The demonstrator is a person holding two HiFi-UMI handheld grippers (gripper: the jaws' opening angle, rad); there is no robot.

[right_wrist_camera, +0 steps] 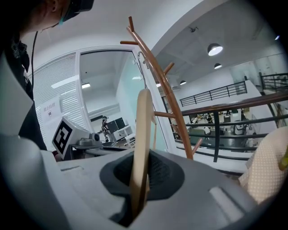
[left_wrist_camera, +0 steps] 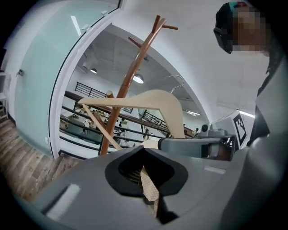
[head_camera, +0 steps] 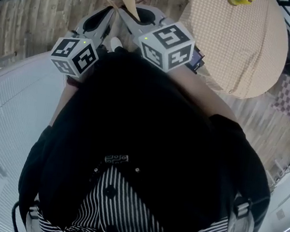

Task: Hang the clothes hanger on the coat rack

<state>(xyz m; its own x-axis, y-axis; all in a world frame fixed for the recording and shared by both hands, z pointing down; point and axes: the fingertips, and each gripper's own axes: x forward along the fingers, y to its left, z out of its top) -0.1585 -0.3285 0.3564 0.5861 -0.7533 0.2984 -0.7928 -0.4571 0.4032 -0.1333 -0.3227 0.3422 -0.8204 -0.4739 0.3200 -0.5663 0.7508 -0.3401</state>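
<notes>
- The left gripper (left_wrist_camera: 146, 175) and right gripper (right_wrist_camera: 139, 182) each have their fingers clamped narrow on the wooden clothes hanger (left_wrist_camera: 153, 101).
- The coat rack (left_wrist_camera: 130, 76) stands beyond.
- Its pegs sit at 11 o'clock from the hanger's hook (left_wrist_camera: 176, 83).

We observe bright, even indoor light from ceiling lamps (right_wrist_camera: 215, 48); fisheye bending and dark vignetting at edges; nearest foreground slightly soft.

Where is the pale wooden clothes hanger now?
In both gripper views, the pale wooden clothes hanger is clamped in the left gripper and right gripper, before the brown wooden coat rack, not on it.
</notes>
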